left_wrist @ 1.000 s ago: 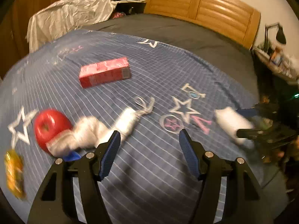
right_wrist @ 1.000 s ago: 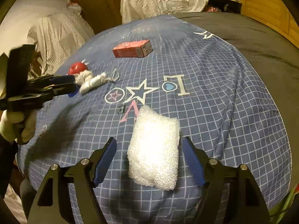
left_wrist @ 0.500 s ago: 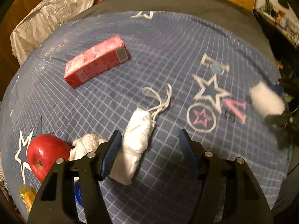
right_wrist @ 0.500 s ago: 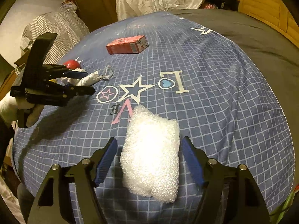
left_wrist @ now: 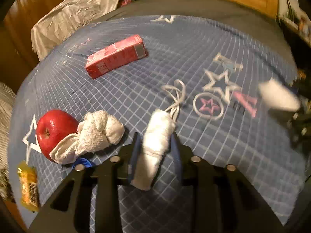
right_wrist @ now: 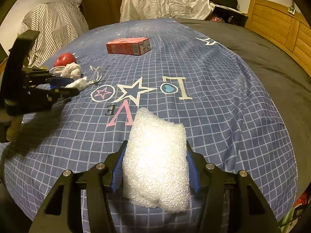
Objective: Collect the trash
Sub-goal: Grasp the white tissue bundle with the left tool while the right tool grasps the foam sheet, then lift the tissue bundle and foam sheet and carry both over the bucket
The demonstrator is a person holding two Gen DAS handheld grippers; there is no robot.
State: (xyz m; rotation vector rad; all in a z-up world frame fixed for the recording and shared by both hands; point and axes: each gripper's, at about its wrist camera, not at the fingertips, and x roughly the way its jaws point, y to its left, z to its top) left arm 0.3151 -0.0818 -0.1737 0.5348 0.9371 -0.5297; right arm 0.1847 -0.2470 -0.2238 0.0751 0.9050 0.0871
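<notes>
On the bed (left_wrist: 101, 99), in the left wrist view, the rolled wad (left_wrist: 155, 147) sits between the left gripper's (left_wrist: 155, 151) fingers (left_wrist: 135, 151). The towel (left_wrist: 93, 134) lies at nine o'clock of it, touching the apple (left_wrist: 54, 128) beyond; the carton (left_wrist: 116, 56) lies at eleven o'clock, well apart.

A crumpled white cloth (left_wrist: 97, 134) and red apple (left_wrist: 55, 130) crowd the near left; the red carton (left_wrist: 116, 56) sits farther off, with open blue checked bedspread (right_wrist: 223, 101) on the right.

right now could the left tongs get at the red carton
Probably not yet: the left tongs are shut on the rolled face mask. The red carton lies unobstructed farther up the blue quilt.
</notes>
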